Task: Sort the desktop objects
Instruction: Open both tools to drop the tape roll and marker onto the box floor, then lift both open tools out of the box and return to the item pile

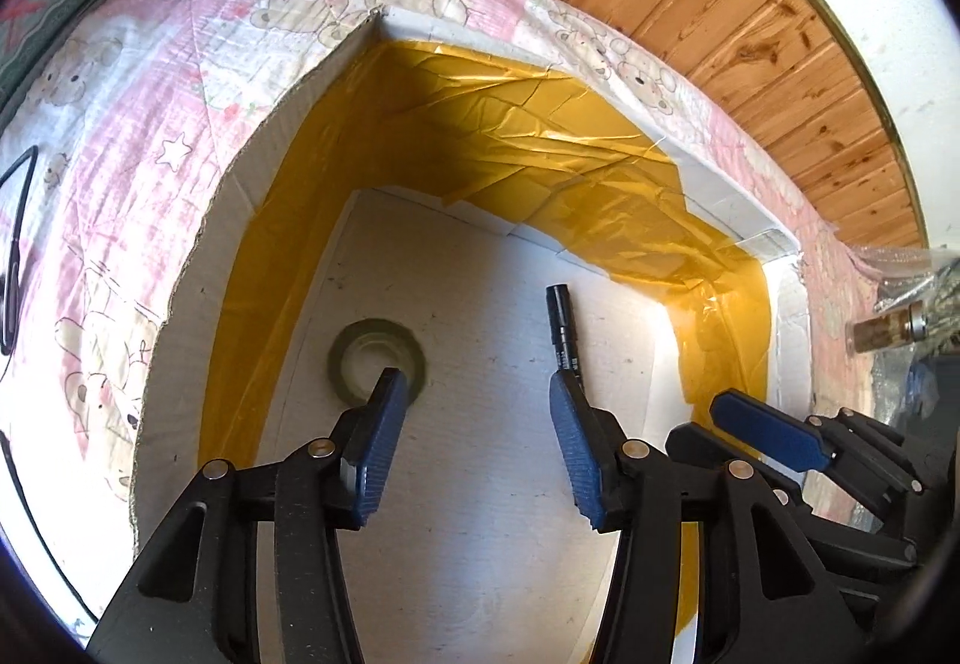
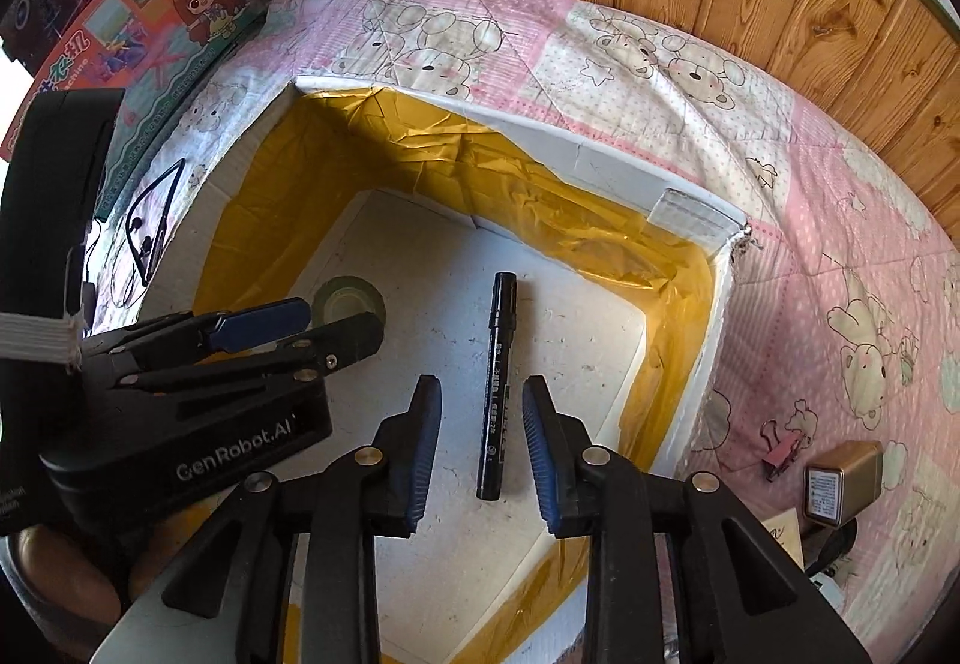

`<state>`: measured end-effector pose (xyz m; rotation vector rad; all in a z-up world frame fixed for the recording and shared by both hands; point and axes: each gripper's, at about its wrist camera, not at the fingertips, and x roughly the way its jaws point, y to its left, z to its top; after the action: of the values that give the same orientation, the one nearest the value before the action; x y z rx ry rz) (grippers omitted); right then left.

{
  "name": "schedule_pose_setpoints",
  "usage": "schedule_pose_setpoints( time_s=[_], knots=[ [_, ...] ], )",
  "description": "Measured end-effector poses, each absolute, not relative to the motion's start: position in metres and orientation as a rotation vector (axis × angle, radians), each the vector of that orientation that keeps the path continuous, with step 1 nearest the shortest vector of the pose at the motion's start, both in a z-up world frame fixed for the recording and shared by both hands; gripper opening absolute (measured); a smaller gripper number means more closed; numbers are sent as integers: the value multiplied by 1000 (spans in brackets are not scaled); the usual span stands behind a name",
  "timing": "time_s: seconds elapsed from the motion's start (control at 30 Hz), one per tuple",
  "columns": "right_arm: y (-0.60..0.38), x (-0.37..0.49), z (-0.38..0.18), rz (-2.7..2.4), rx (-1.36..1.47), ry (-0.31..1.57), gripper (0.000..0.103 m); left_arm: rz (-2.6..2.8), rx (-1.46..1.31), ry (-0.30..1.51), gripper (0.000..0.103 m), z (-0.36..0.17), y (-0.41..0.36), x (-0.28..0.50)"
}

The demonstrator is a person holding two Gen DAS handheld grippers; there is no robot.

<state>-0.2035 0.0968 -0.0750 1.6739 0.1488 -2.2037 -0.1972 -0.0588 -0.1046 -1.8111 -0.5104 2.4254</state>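
Both tongs, left (image 1: pixel 474 436) and right (image 2: pixel 480 454), angled steeply down into the box (image 2: pixel 690 220), jaws apart, empty. Black marker (image 2: pixel 497 382) flat on the box floor beneath the right tongs, long axis running away from the camera, beside the tape roll (image 1: pixel 375 358).

The left claw (image 1: pixel 474 412) hides the marker's (image 1: pixel 561 334) lower end and part of the tape roll (image 1: pixel 354 343).
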Motion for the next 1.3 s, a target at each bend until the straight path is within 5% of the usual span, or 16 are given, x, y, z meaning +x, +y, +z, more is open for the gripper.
schedule_pose_setpoints(
  time_s=[0.43, 0.8, 1.3],
  knots=[
    [109, -172, -57, -2167, 1637, 76, 37, 2481, -1742, -487, 54, -70, -67, -163],
    [103, -125, -46, -2152, 1571, 258, 43, 2583, -1636, -271, 54, -43, -30, -113],
    [102, -76, -33, -2148, 1505, 370, 44, 2592, -1595, -340, 54, -43, -26, -61]
  ],
)
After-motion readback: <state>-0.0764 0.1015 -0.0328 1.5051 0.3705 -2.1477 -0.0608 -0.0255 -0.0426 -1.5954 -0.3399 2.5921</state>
